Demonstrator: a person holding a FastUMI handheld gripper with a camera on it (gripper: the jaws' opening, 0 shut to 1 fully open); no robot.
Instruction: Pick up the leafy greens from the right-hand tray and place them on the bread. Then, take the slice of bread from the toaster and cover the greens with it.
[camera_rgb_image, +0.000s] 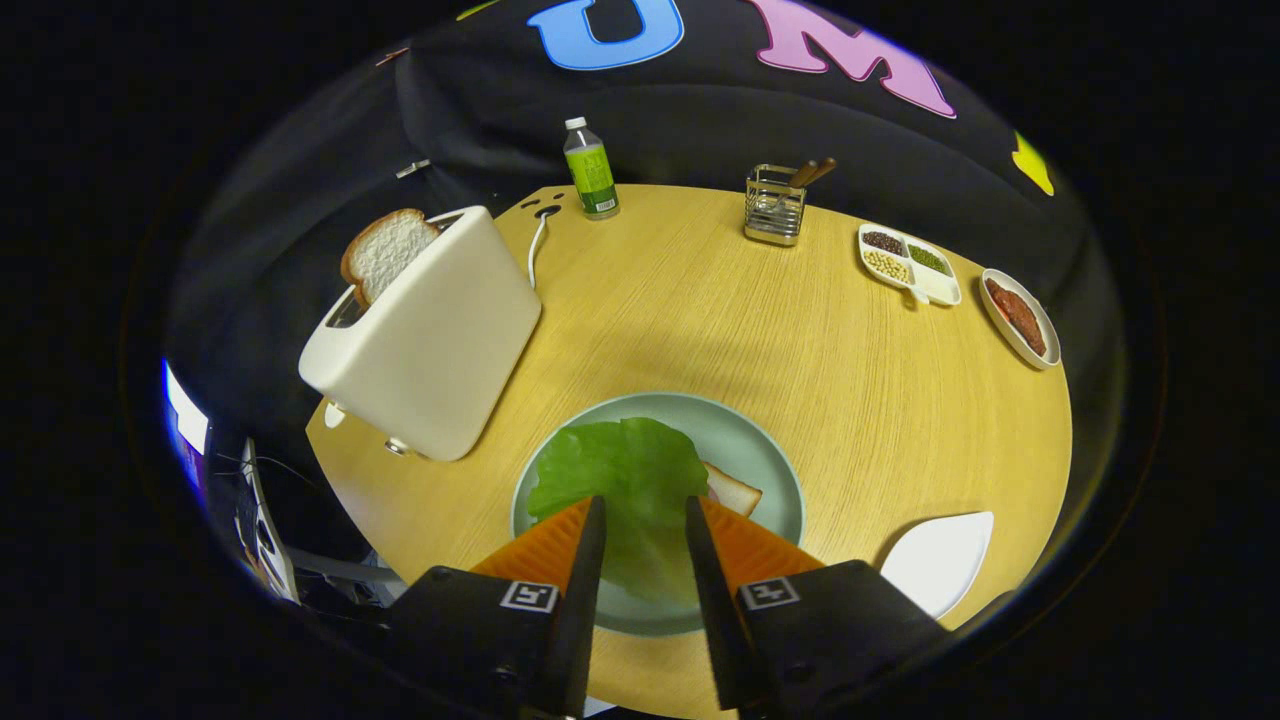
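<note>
While the claw (640, 520) hangs above the plate (770, 450) with its fingers parted and grasping nothing, the leafy greens (620, 470) lie just below and between them, draped over the bread (735, 490) on the plate; the greens seem already placed; the next target, the bread slice (385, 252), stands upright in the toaster (440, 340), beyond the fingers and off to their left on the counter (800, 340); an emptied white tray (940, 560) sits near right.

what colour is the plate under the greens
Pale green plate, seen in the gripper view, under the leafy greens; the open gripper hovers above it.
</note>
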